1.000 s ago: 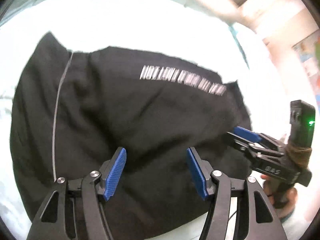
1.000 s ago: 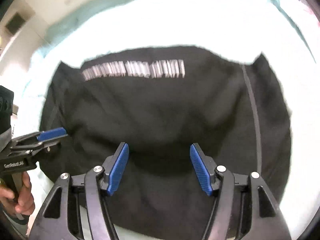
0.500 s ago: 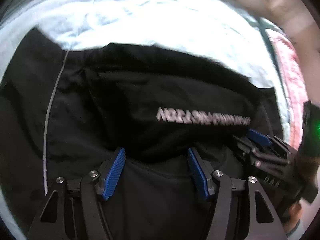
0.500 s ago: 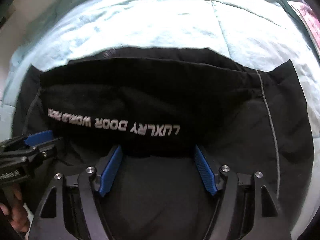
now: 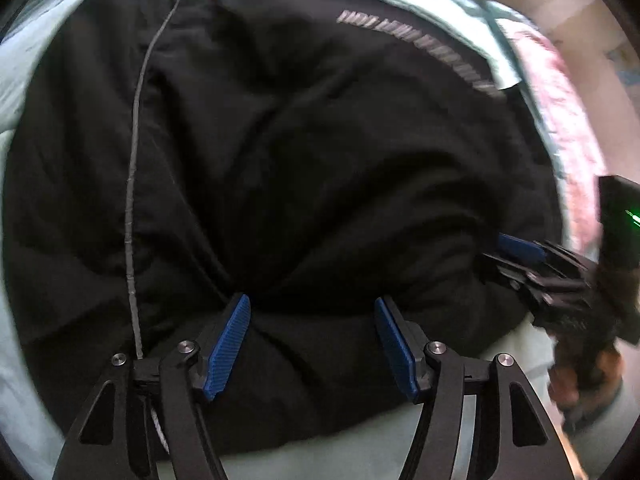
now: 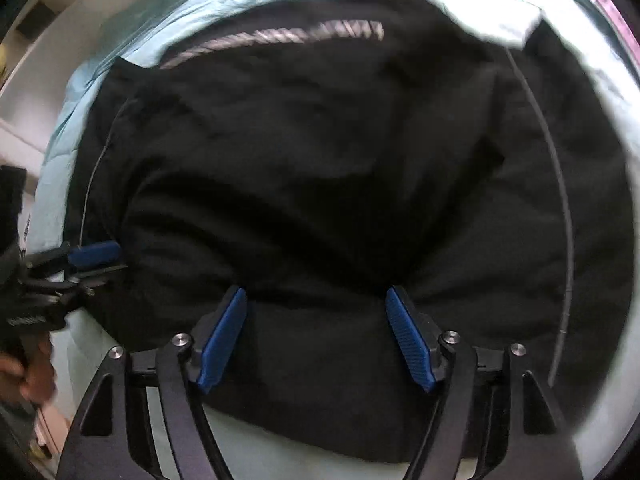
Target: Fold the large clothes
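The left gripper (image 5: 312, 334) stands well open with a raised fold of the black garment (image 5: 304, 168) bunched between its pads, and the right gripper (image 6: 316, 330) likewise, both over the pale bedspread (image 6: 280, 454)

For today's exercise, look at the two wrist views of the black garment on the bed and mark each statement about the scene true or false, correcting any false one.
1. The black fabric garment lies on a pale blue-green quilted bedcover. True.
2. The garment carries a line of red lettering. False: the line of lettering is whitish-grey.
3. A thin pale grey stripe runs along the garment. True.
4. The left gripper has its blue pads pressed together. False: its pads stand apart, with black fabric between them.
5. The right gripper hangs over bare bedcover. False: it is over the garment.
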